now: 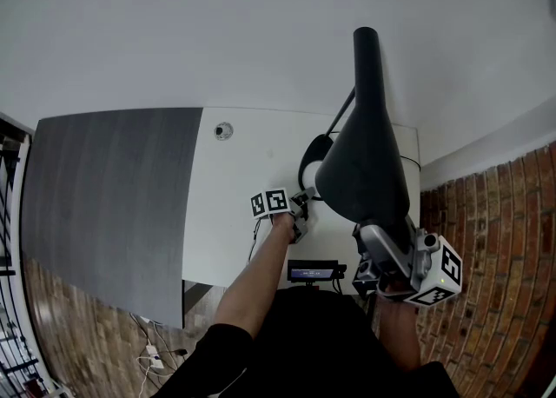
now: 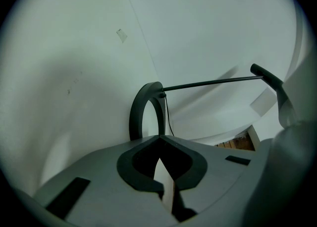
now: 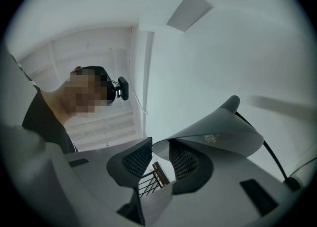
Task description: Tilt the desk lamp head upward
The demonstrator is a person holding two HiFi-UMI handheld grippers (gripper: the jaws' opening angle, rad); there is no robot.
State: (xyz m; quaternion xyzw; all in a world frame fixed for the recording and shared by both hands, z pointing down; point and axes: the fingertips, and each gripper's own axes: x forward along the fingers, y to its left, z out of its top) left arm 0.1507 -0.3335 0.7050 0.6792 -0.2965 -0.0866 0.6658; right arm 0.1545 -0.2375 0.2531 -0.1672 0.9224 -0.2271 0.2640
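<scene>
1. One dark grey panel [image 1: 113, 196] covers the left part of the white desk [image 1: 234, 179]. A small round fitting [image 1: 224, 130] sits in the bare white surface just right of the panel's edge.
2. Right of that, a bare forearm [image 1: 261, 275] reaches up the desk to the left gripper [image 1: 302, 207], whose marker cube [image 1: 269, 202] faces the head camera.
3. In the left gripper view, the left gripper [image 2: 158, 138] has its dark pads [image 2: 136, 164] pressed together at the tips with nothing between them. It points at the lamp's black ring base [image 2: 135, 117], which stands just beyond the tips; contact cannot be made out.
4. A thin black rod [image 2: 208, 83] runs from the top of the ring base [image 1: 302, 162] off to the right.
5. A small dark device [image 1: 313, 272] with a lit screen sits at the near edge of the desk, between the two arms.
6. The lamp head [image 1: 365, 170], a black cone, stands over the right part of the desk. Its narrow neck points to the far side and its wide mouth hangs near the right gripper [image 1: 369, 235].
7. In the right gripper view, the right gripper [image 3: 159, 146] pinches the rim of the lamp head [image 3: 223, 132] at its tips, with one meshed pad [image 3: 136, 161] outside the shade and the other under it.
8. Brick flooring [image 1: 495, 240] fills the far right.
</scene>
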